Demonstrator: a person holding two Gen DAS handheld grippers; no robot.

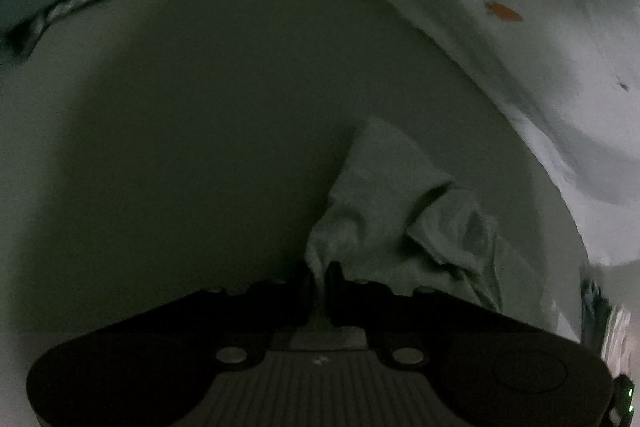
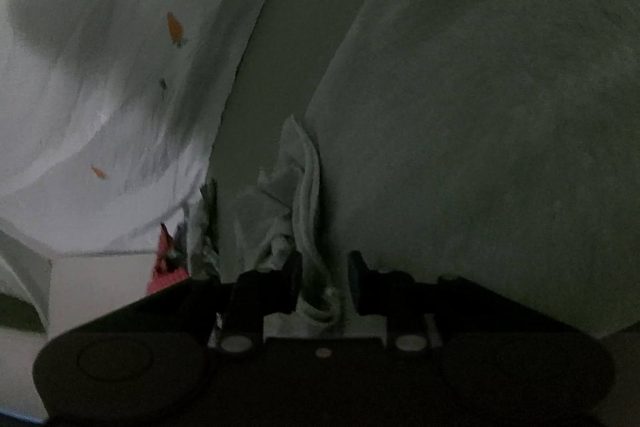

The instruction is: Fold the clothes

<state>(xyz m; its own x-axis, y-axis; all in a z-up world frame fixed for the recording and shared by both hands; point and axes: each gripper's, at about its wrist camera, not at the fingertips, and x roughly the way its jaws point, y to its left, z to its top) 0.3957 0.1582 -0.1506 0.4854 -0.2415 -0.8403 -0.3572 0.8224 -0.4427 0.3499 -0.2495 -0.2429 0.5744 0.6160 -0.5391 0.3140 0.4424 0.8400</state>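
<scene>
The left tool [image 1: 320, 277] is clamped on a bunched corner of the pale cloth [image 1: 384, 211]. The right tool [image 2: 325, 281] stands partly apart around a thick hem [image 2: 308, 187]; I cannot tell if it grips. That hem may slip out, collapsing the fold.

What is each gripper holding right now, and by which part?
Left gripper pinches a bunched edge of the pale grey-green cloth. Right gripper has a cloth fold between its jaws; grip unclear.
</scene>
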